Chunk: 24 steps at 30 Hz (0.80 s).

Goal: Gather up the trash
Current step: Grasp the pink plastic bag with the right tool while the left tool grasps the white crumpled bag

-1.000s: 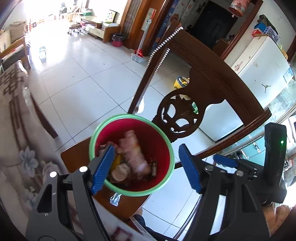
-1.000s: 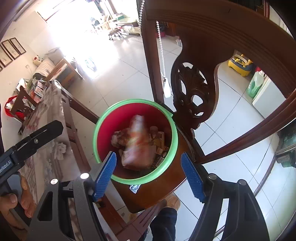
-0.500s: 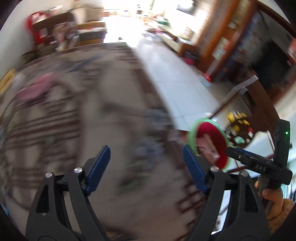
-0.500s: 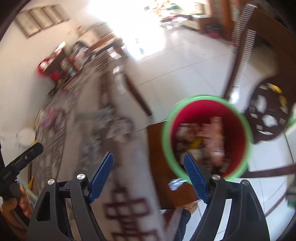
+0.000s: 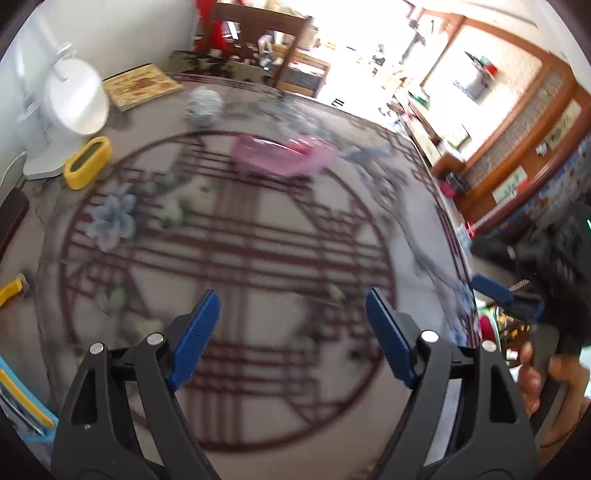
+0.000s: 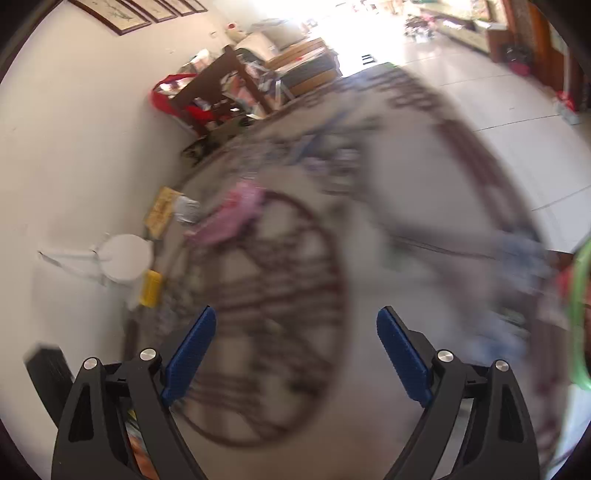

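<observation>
My left gripper [image 5: 291,332] is open and empty above the patterned table [image 5: 258,406]. A pink wrapper [image 5: 280,157] lies at the far side of the table; it also shows blurred in the right wrist view [image 6: 229,218]. A crumpled grey-white wad [image 5: 205,103] lies beyond it, also in the right wrist view [image 6: 186,210]. My right gripper [image 6: 293,347] is open and empty over the table. It also shows at the right of the left wrist view [image 5: 506,295]. The green rim of the red bin [image 6: 580,314] shows at the right edge; a sliver of the bin shows in the left wrist view [image 5: 487,326].
A white fan [image 5: 70,107], a yellow clock-like box [image 5: 86,162] and a wooden tray [image 5: 142,86] stand along the wall at the table's far left. A chair [image 5: 258,33] with red clutter stands behind the table. The right wrist view is motion-blurred.
Both grippers have swung left, away from the red bin on the chair and over the table. The bin has gone to the right edge of both views. Both stay open and empty.
</observation>
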Each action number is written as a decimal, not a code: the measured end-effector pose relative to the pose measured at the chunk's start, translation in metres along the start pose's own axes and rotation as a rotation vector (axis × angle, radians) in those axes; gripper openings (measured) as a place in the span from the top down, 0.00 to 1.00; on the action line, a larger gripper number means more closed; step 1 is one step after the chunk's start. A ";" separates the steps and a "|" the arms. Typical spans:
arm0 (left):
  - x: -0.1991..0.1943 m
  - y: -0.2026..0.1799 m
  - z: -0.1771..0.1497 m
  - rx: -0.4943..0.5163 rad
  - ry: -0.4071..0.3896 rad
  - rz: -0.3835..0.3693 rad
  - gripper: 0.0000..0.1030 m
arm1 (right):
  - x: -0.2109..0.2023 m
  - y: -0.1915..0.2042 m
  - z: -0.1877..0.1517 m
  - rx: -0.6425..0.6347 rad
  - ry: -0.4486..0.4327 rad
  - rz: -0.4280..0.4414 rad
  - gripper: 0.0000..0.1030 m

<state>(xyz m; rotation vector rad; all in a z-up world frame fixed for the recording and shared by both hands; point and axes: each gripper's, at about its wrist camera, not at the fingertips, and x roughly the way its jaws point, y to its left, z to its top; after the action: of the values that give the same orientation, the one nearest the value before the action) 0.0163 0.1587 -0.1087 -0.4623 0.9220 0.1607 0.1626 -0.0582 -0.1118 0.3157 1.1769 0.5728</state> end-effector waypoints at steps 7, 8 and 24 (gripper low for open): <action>0.009 0.075 0.021 -0.147 -0.014 0.007 0.21 | 0.123 0.066 0.072 -0.018 0.063 -0.093 0.16; 0.012 0.083 0.025 -0.170 -0.016 0.004 0.21 | 0.138 0.068 0.078 -0.011 0.071 -0.112 0.16; 0.142 0.127 0.206 -0.257 -0.170 0.067 0.20 | 0.190 0.075 0.099 -0.190 0.117 -0.109 0.67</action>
<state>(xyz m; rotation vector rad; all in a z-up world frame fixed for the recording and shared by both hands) 0.2102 0.3562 -0.1556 -0.6450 0.7535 0.3770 0.2862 0.1178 -0.1839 0.0565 1.2334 0.6089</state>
